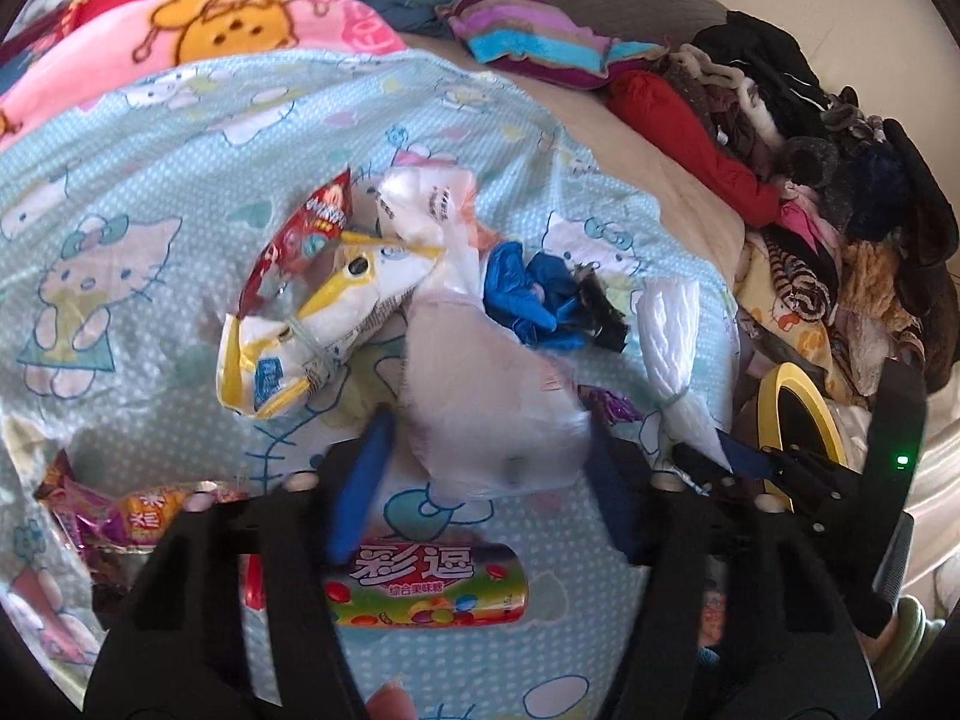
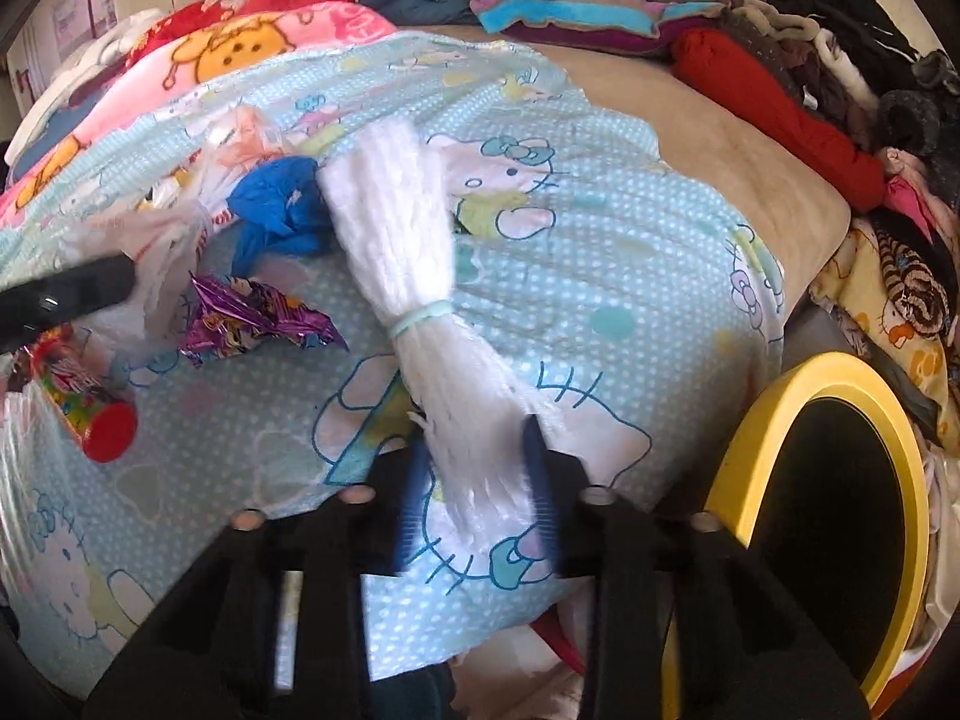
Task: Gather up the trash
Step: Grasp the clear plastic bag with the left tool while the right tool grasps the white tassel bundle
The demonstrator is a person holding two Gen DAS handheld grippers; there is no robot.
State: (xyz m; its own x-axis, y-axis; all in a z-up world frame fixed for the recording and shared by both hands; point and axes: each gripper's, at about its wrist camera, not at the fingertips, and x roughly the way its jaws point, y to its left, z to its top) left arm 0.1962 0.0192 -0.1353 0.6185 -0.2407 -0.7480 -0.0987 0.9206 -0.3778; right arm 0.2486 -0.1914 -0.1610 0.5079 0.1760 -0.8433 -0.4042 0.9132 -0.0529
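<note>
Trash lies on a light-blue cartoon bedsheet (image 1: 150, 192). My left gripper (image 1: 480, 450) is open, its blue fingers (image 1: 360, 492) on either side of a crumpled clear plastic bag (image 1: 480, 396). A candy tube (image 1: 432, 591) lies below it, with a red snack wrapper (image 1: 300, 234), a yellow-white packet (image 1: 300, 324) and a blue glove (image 1: 528, 294) beyond. My right gripper (image 2: 480, 492) has its jaws around the tail of a white foam net sleeve (image 2: 408, 252) tied with a band; whether they press it is unclear. A purple foil wrapper (image 2: 252, 312) lies to the left.
A yellow-rimmed bin (image 2: 840, 492) stands at the right of the bed; it also shows in the left wrist view (image 1: 798, 420). Piled clothes (image 1: 840, 210) line the right side. Folded blankets (image 1: 240, 30) and a striped cushion (image 2: 570, 6) lie at the back. A purple-orange wrapper (image 1: 120, 516) lies at left.
</note>
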